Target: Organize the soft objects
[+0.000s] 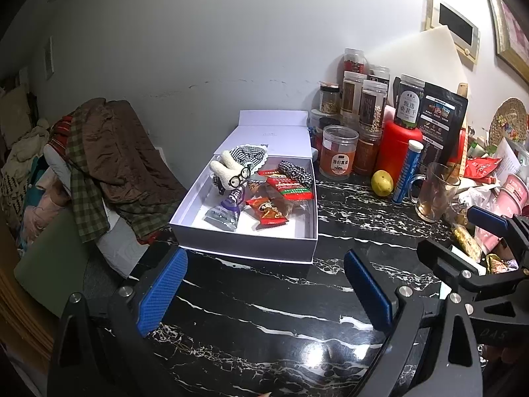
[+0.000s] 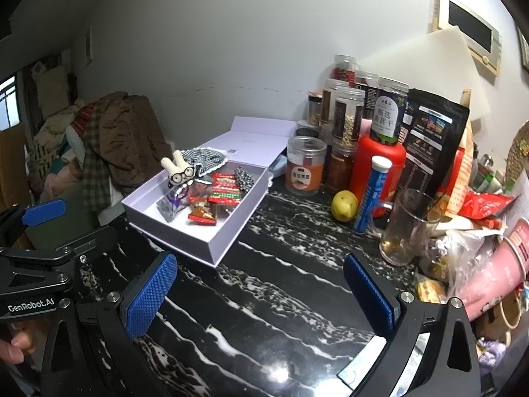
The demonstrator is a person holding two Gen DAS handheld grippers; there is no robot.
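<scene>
In the left wrist view, the left tool [image 1: 264, 291] fills the bottom of the frame, its blue pads spread wide with nothing between them, above the black marble tabletop [image 1: 264, 330]. In the middle of the frame lies the white box [image 1: 244, 241], open, its lid standing against the wall. Inside it are the soft things: a plush toy [image 1: 228, 173] with glasses at the upper left of the box, a checked cloth [image 1: 248, 155] behind it, a dark patterned band [image 1: 296, 172] at the upper right, and snack packs [image 1: 269, 211] in the middle. The right tool [image 1: 489, 251] shows at the right edge of the frame; from here I cannot tell how its jaws stand. Jars [image 1: 339, 152] crowd the upper right.

In the right wrist view, the right tool [image 2: 261, 294] is at the bottom of the frame, also released and grasping nothing. The box [image 2: 231, 231] sits left of centre, well apart from the pads. The left tool [image 2: 43, 231] appears at the left edge. A lemon [image 2: 344, 205] and a glass mug [image 2: 406, 228] stand at the centre right.

I judge the filling is mostly done, and both tools hover between steps. The next move probably calls for one more soft thing from the heap at the right, or for closing the lid, which needs a reach over the box to its far edge.
</scene>
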